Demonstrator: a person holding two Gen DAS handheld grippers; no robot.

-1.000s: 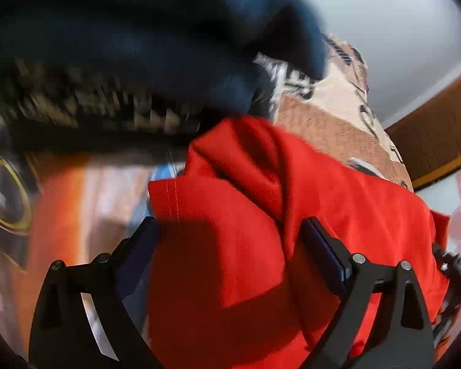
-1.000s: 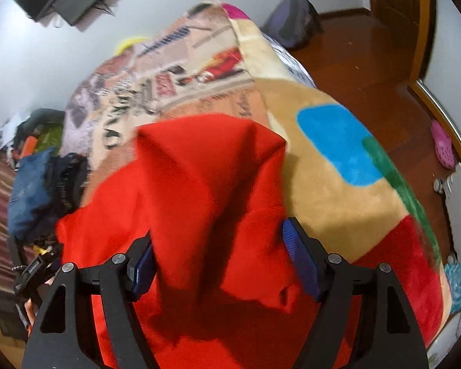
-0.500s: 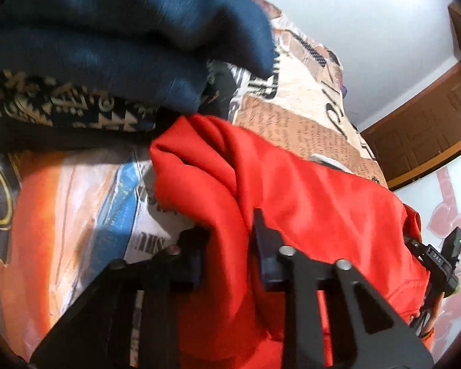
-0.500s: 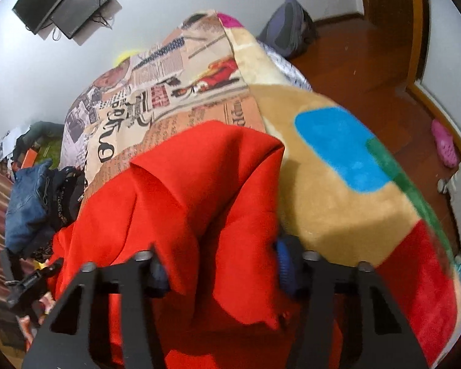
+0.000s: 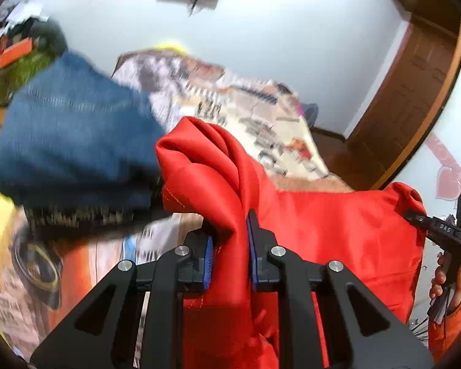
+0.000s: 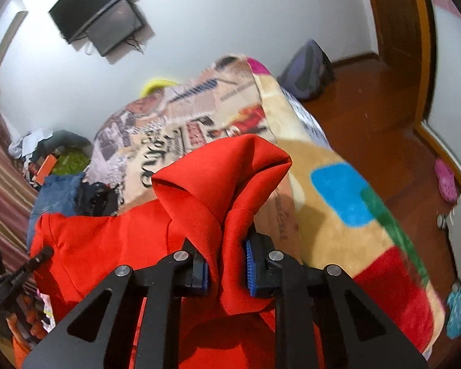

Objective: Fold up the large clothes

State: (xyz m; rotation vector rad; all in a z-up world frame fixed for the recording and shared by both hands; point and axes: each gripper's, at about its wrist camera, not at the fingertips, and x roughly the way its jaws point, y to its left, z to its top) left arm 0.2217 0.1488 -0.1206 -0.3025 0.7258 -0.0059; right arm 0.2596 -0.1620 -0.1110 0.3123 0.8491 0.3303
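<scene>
1. The red garment is being held off the patterned blanket at two bunched points, with the cloth between them sagging in a broad sheet above the bed.
2. A change is being shown against the views from a second ago: the garment was lying loosely between wide-set jaws then, and both pairs of jaws have just been closing on it, so that a gathered fold is now being pinched on each side.
3. The left gripper is being kept clamped on a twisted fold of the garment, its blue pads pressing the cloth from both sides.
4. The right gripper is likewise being kept clamped on a thick fold, which is standing up in a peak above its pads.
5. The garment is being raised: more of the wall and the wall-mounted screen is now being seen beyond it than before, and less of the blanket.
6. For the task, this is being read as the pick-up being completed and the lift begun; the spreading or folding itself is judged as not yet started.
7. Both grippers are being pointed forward and downward over the garment; the right one is being seen at the garment's far edge in the left view, with a hand wrapped round its handle.
8. A stack of blue clothes is lying on the blanket just beside the garment's left-held fold, and it could be brushed if the lift is swung that way.
</scene>
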